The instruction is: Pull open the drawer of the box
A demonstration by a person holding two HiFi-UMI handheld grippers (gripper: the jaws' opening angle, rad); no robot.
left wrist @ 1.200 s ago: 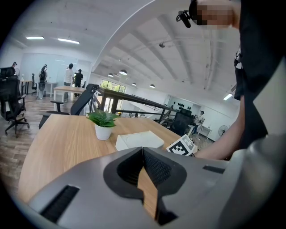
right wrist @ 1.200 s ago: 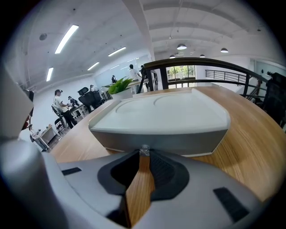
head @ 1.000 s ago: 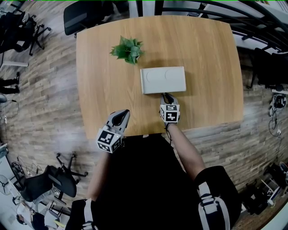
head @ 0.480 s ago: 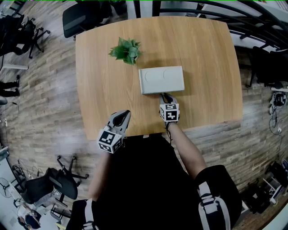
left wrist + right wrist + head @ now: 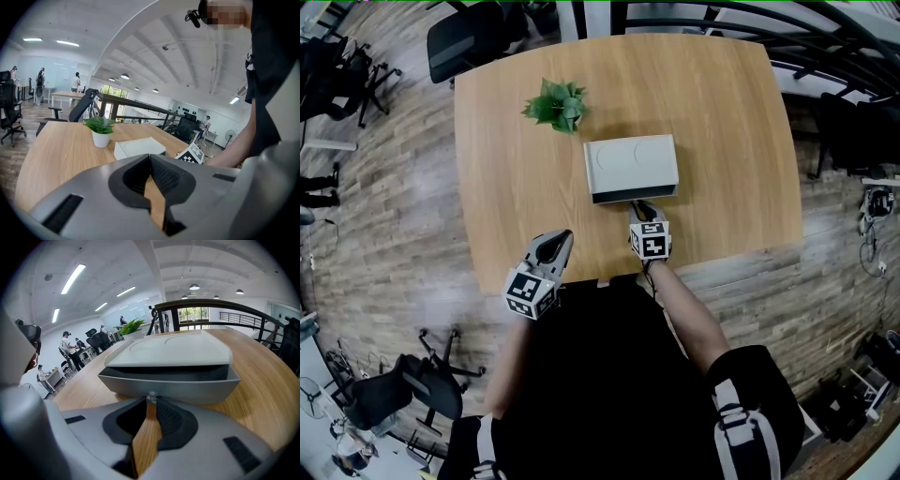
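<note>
Hovering over the near left part of the light wooden table [image 5: 497,187]: the grey two-jaw left gripper [image 5: 559,238], pointing away from the person, its marker cube sitting at the table's near edge. Meeting pad to pad at the tips, per the left gripper view; gripping nothing, with only bare tabletop showing through the gap lower down.

Standing toward the far left of the table, well apart from both grippers: a small green leafy plant in a white pot [image 5: 555,103], upright.

Lying flat near the table's middle, to the right of the plant: the white rectangular box [image 5: 630,159], its top bearing faint curved impressions. Projecting from the box's near side: the grey drawer [image 5: 168,383], partly out, its dark interior showing as a slot beneath the white top.

Touching the drawer front from the near side: the grey two-jaw right gripper [image 5: 643,208], lining up with the middle of the drawer. Pinching, per the right gripper view, the small shiny knob [image 5: 151,396] on the drawer front, jaws drawn nearly together around it. Extending behind the right gripper: the person's bare forearm [image 5: 684,309], crossing the table's near edge.
</note>
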